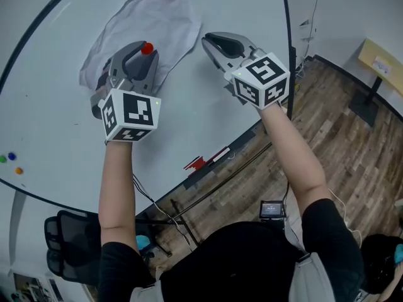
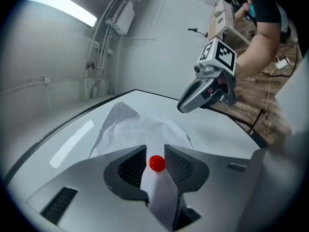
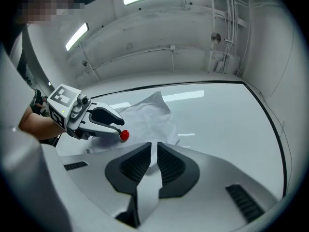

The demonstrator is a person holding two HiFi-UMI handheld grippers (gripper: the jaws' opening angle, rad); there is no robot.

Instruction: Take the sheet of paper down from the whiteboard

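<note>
Left gripper view puts the red magnet squarely between the left tongs, which stand apart around it, the pads close on either side but, as far as I can judge, not pressing. The magnet sits on the lower part of the sheet of paper, which lies crumpled against the whiteboard and seems pinned there by that magnet alone; no other fastener shows. Right gripper view shows the right tongs drawn together with nothing between them, just beside the sheet's edge; whether they touch it I cannot tell. The step in hand looks like freeing the pin. To do it well, close the left tongs on the magnet's sides with the pads square to it, so the round body doesn't squirt out; then tilt or slide it off rather than pull straight, since a straight pull may drag and tear the paper. Before the magnet comes away, the right tongs should open and take a raised fold at the sheet's edge, because an unpinned sheet will likely slip down the board; a light pinch is enough, as the paper looks thin.
</note>
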